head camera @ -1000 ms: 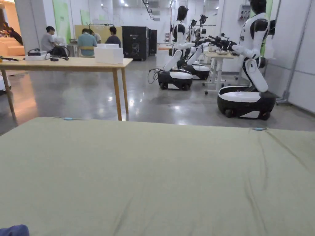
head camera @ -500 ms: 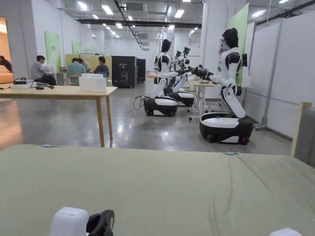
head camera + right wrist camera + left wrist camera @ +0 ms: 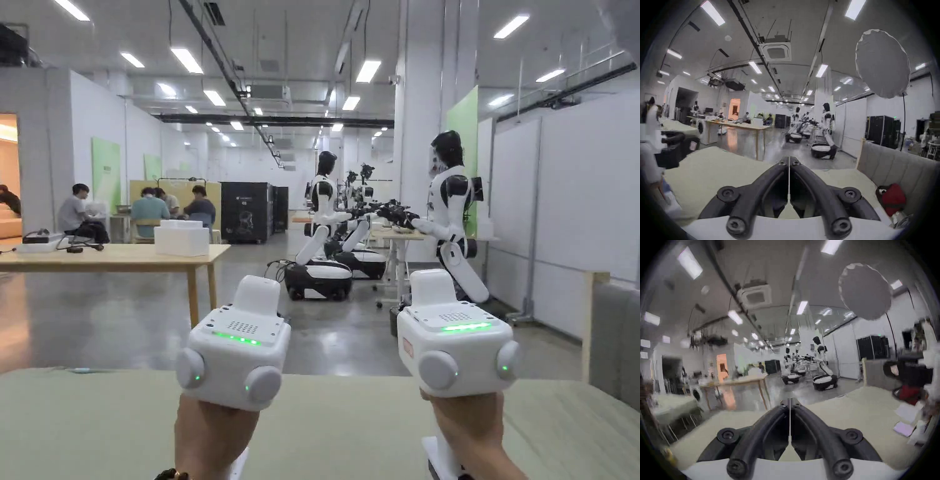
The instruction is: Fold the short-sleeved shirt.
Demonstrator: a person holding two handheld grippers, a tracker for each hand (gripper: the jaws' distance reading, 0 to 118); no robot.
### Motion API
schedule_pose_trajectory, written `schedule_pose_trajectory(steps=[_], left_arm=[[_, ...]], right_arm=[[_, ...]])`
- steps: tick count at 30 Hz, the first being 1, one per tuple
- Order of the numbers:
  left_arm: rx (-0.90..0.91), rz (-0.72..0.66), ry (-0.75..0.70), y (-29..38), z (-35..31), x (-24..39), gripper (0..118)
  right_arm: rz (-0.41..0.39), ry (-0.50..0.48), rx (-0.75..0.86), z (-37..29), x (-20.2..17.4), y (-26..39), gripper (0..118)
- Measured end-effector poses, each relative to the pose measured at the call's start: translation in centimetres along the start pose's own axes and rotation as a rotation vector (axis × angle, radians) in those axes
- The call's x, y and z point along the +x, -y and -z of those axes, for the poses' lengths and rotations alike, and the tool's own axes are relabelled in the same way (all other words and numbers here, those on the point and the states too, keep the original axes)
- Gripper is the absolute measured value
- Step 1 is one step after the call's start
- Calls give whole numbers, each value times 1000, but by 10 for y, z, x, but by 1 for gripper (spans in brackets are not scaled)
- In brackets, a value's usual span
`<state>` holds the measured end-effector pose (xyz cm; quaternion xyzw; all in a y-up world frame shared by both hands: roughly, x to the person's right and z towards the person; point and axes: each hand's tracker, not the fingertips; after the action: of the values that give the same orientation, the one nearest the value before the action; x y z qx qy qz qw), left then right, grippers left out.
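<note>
1. Olive-green cloth covers the table, bare of any garment where I can see it; I can't spot the short-sleeved shirt, so I judge folding hasn't begun.
2. At seven o'clock the left hand holds the left gripper raised and level, its jaws pressed together on nothing.
3. At five o'clock the right gripper sits likewise in the right hand, jaws closed and empty.
4. Next move, I'd guess: look down, find the shirt, spread both pairs of jaws and lay it flat.
5. Around: a wooden table at ten o'clock, humanoid robots at one o'clock, a padded grey panel at three, a red bundle beside it. Nothing blocks the cloth itself.
</note>
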<state>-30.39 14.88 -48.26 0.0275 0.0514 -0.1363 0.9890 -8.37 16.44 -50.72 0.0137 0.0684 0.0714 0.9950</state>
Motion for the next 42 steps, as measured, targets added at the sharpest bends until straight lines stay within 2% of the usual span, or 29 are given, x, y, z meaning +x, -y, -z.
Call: schedule_pose_trajectory(steps=[2,4,7,12,16,17,19,23,26,28,31,33,36,38,40,42], left_arm=[[-9,35,-25,-3,2,5,0],[-44,-69,25,-3,3,6,0],[-45,-95,39,-4,5,11,0],[-56,-78,37,-6,5,20,0],[-44,-83,18,-5,6,22,19],[-48,-88,17,-4,6,20,44],[-89,-113,22,-4,10,18,117],[-46,-123,-10,-2,4,13,118],[-71,-136,2,-3,4,1,118],[-72,-139,-17,0,4,-5,118],[-69,-142,-24,3,2,-19,118],[-80,-156,-24,5,3,-27,118],[-91,-185,-36,7,3,-36,118],[-90,-198,-44,6,0,-42,118],[-96,-202,-56,7,1,-45,118],[-98,-207,-55,8,-1,-47,118]], right_arm=[[-4,8,-38,10,-1,3,2],[10,0,-19,-4,-5,5,2],[63,-25,-5,-15,-5,5,2],[32,2,-20,-16,0,4,2],[69,3,-41,-17,9,4,18],[74,-11,-51,-19,11,4,43],[71,-26,-93,-12,15,7,118],[64,-31,-56,-14,24,14,118],[110,-63,-77,-15,31,11,118],[151,-42,-47,-26,31,7,118],[151,-37,11,-38,37,6,118],[190,-44,31,-45,41,3,118],[234,28,-32,-54,45,-7,118],[212,71,-81,-55,45,-12,118],[182,74,-33,-63,40,-13,118],[156,77,-60,-64,38,-15,118]])
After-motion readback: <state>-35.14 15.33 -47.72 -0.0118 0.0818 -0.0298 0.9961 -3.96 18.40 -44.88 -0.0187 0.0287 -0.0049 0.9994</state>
